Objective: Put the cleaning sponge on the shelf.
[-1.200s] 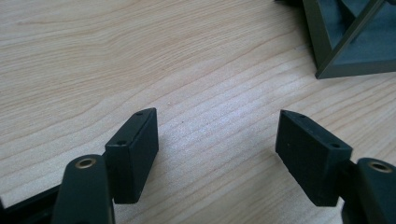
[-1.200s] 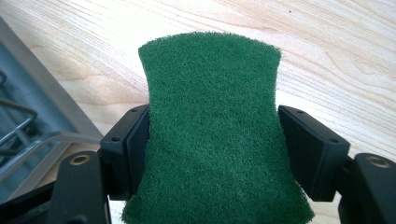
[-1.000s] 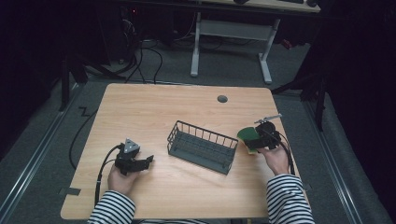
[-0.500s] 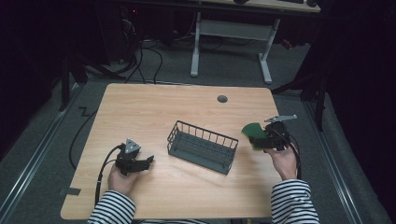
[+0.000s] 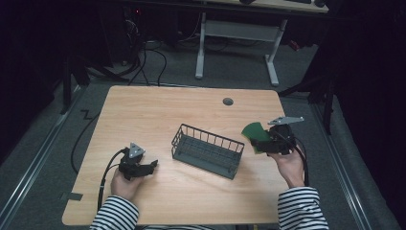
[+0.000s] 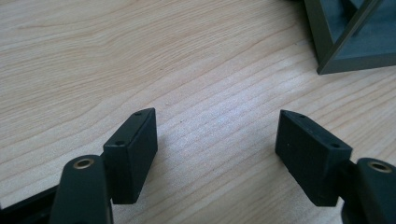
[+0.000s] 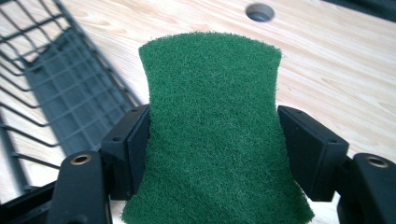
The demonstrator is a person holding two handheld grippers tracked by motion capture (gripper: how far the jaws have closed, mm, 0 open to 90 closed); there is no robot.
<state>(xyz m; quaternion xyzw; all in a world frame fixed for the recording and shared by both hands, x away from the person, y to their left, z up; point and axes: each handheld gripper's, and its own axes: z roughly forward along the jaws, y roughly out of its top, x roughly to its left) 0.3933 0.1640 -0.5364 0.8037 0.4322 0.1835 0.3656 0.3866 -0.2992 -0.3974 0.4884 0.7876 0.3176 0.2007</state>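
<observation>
1. Right gripper (image 5: 262, 139) is clamped on a green scouring pad (image 5: 253, 135). In the right gripper view both black fingers (image 7: 130, 144) press into the pad's (image 7: 212, 135) long sides, and it pinches in a bit at the waist right where they bite.
2. The pad's long axis runs straight out along the fingers, with the far short edge sticking out well past the tips. It lies roughly flat between them, fuzzy green face up toward the camera.
3. From the high view the pad points toward the wire basket (image 5: 207, 150), and its free end hangs in the air just short of the basket's near end, not touching it.
4. In the right gripper view the basket (image 7: 51, 88) sits off to the left of the fingers, open top up. Bare wooden table (image 7: 336, 70) lies ahead and to the right, with a round cable hole (image 7: 259, 11) farther out past the pad's tip.
5. Left gripper (image 5: 146, 166) sits low on the table, jaws spread wide with nothing between them. A corner of the basket (image 6: 348, 39) shows beyond its right finger (image 6: 310, 156), well apart.
6. Table edges are well away from both grippers, and there's lots of open wood around the basket.
</observation>
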